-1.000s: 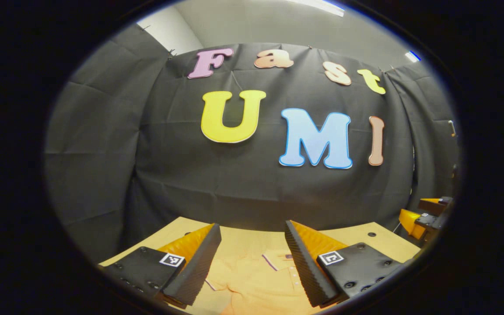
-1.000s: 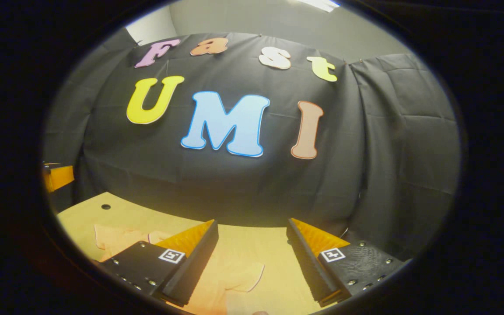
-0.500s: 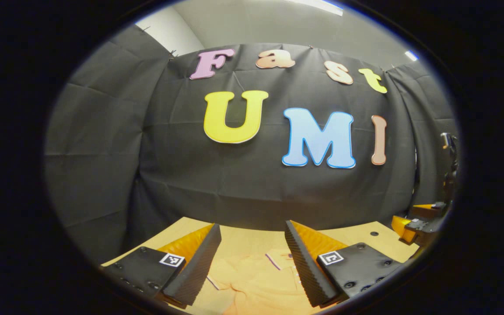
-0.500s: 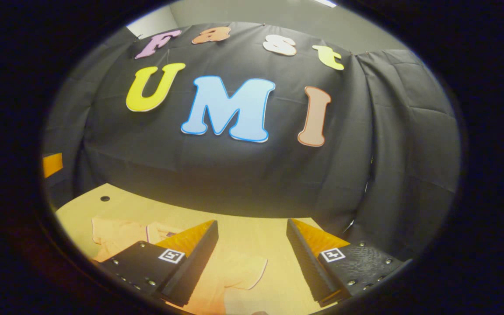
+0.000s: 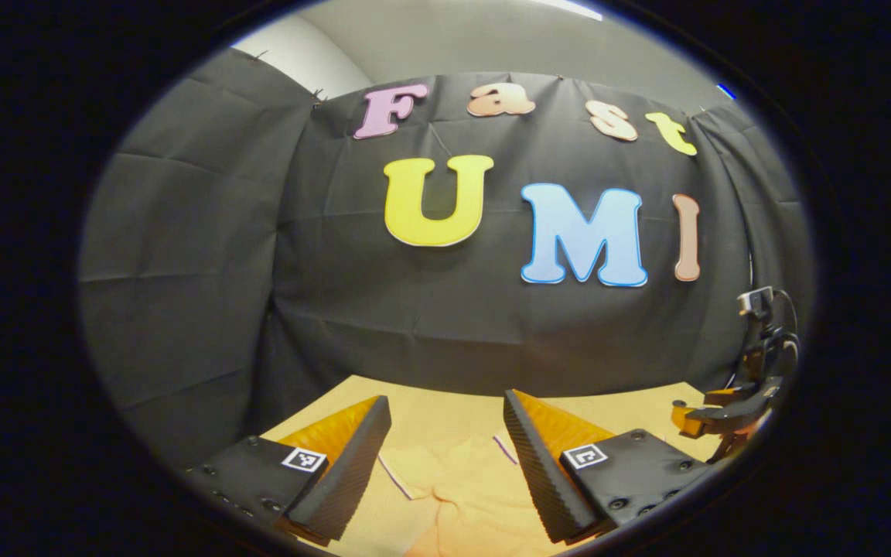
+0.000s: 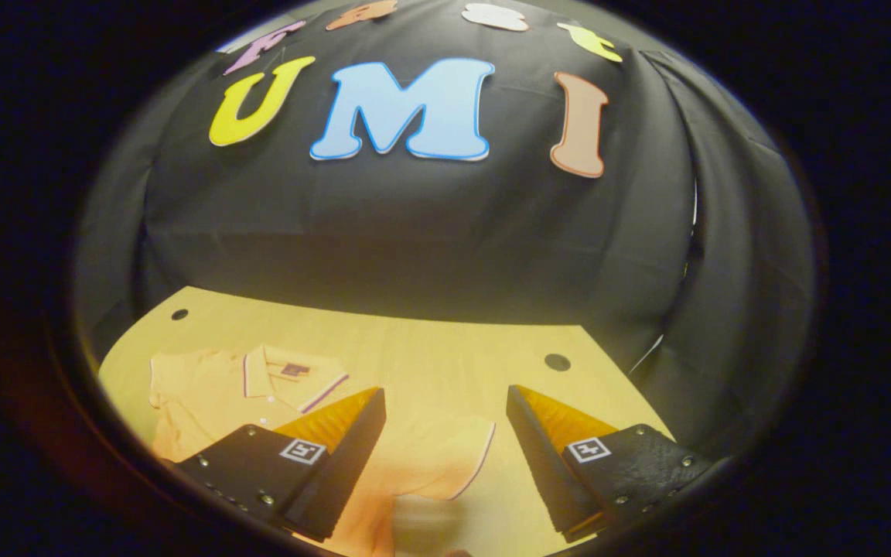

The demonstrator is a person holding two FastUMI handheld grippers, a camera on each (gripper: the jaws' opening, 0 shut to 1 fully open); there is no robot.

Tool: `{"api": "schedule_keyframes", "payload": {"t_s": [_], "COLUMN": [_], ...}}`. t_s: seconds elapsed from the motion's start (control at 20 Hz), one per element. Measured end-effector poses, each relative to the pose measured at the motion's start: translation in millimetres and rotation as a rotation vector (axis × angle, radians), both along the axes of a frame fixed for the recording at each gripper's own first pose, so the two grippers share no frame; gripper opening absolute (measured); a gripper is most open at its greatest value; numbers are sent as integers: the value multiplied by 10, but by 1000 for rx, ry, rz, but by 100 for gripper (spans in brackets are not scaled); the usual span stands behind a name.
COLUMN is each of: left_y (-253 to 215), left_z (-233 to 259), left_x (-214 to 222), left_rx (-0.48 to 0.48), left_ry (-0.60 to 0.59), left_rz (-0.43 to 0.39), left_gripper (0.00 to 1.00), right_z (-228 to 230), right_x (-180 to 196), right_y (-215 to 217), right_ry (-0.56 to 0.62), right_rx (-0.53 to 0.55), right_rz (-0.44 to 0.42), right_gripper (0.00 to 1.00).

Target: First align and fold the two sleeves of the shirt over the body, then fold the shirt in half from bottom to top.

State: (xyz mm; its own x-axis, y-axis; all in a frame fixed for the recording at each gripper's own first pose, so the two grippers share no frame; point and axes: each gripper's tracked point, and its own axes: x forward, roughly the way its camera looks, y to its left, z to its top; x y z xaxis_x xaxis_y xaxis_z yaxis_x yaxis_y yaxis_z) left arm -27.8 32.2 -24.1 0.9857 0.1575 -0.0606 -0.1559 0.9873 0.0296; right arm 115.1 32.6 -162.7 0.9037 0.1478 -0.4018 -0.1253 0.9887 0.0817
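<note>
An orange polo shirt (image 6: 213, 391) lies flat on the pale wooden worktop (image 6: 430, 348), collar toward the black cloth wall (image 6: 430, 232). In the right gripper view the collar (image 6: 291, 375), edged with a thin dark stripe, sits left of centre, and one short sleeve (image 6: 434, 456) is spread out to the side, its striped cuff reaching between the two fingers. The shirt's body runs down out of sight behind the left-hand finger of that view.

The right gripper (image 6: 445, 410) hovers above this sleeve with its jaws wide apart and nothing between them; both fingers are clear of the cloth as far as can be seen. Two small dark holes (image 6: 557, 361) mark the worktop, one near each far corner.

In the left gripper view, the left gripper (image 5: 445, 414) is likewise spread wide, holding nothing. Between its fingers lies the shirt's other sleeve (image 5: 453, 480), rumpled, with a striped cuff edge showing at the near left and another short stripe close to the right-hand finger. Whether the fingers touch the fabric cannot be told.

At the far right edge of the left gripper view, the right gripper appears again, small and well apart, above the worktop's edge, with a cable and a small device above it.
</note>
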Motion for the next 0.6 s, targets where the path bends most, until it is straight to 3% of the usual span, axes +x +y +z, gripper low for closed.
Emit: {"api": "schedule_keyframes", "payload": {"t_s": [0.35, 0.6], "left_y": [-85, -138], "left_z": [-111, -306], "left_x": [-157, -277], "left_rx": [20, -1], "left_ry": [30, 74], "left_rz": [33, 44], "left_gripper": [94, 94], "right_z": [-845, -1300], "right_x": [292, 355], "right_y": [-79, -82], "right_ry": [222, 333], "right_rx": [41, 22], "right_rz": [-42, -27], "right_gripper": [97, 98]}}
